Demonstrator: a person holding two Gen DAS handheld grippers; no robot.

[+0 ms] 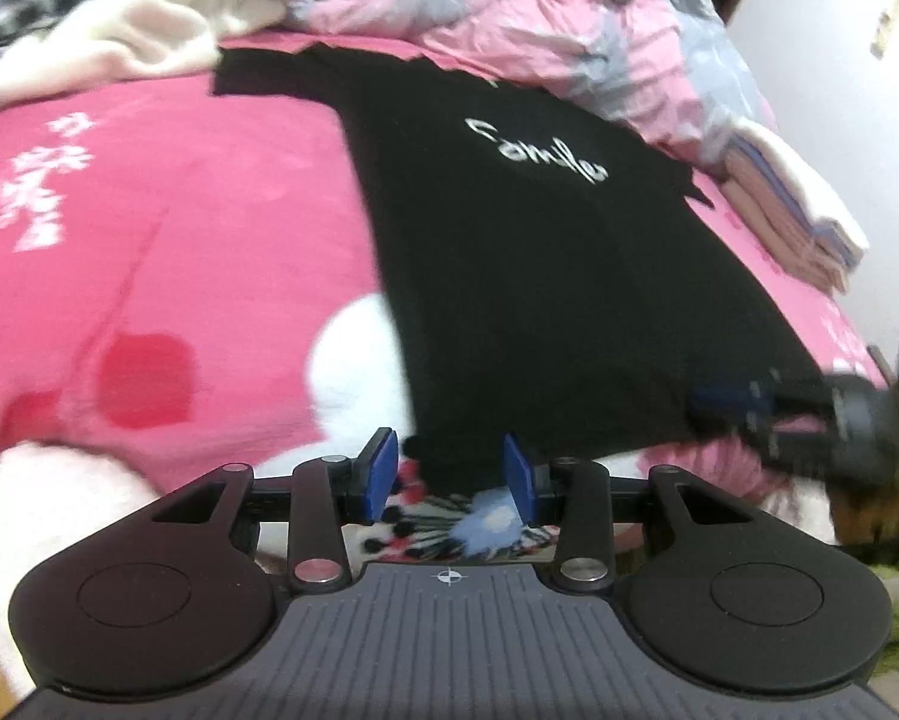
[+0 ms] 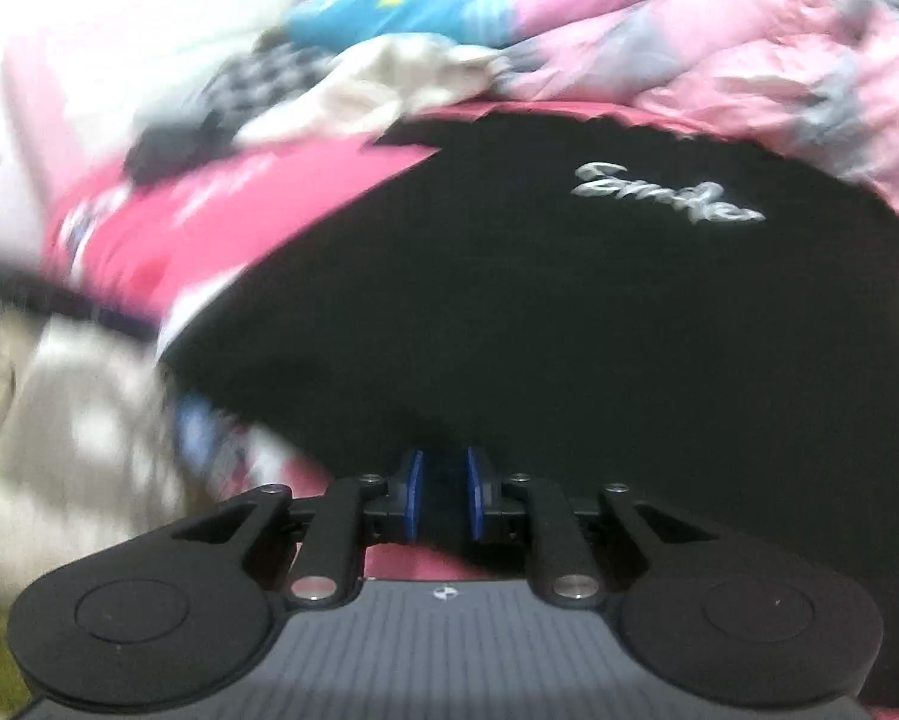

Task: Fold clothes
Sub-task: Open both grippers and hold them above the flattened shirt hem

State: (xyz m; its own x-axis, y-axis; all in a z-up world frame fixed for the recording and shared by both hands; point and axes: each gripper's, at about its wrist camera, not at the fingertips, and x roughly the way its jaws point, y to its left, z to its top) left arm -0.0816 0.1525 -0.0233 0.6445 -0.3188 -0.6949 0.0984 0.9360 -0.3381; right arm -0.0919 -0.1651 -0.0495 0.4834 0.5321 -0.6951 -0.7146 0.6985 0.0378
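A black T-shirt (image 1: pixel 539 276) with white script lettering lies flat on the pink bedsheet (image 1: pixel 197 228). My left gripper (image 1: pixel 449 474) is open at the shirt's near left hem corner, and a bit of black fabric sits between its blue pads (image 1: pixel 383 468). My right gripper (image 2: pixel 443 492) is at the near hem of the T-shirt (image 2: pixel 569 330). Its jaws are narrowed but still apart, with dark cloth between them. In the left wrist view the right gripper (image 1: pixel 797 414) shows as a blur at the shirt's right hem corner.
A crumpled pink and grey quilt (image 1: pixel 569 18) lies beyond the shirt. A cream garment (image 1: pixel 149 24) and a checked one (image 1: pixel 11 0) are piled at the back left. Folded clothes (image 1: pixel 797 210) are stacked on the right near a white wall (image 1: pixel 839 120).
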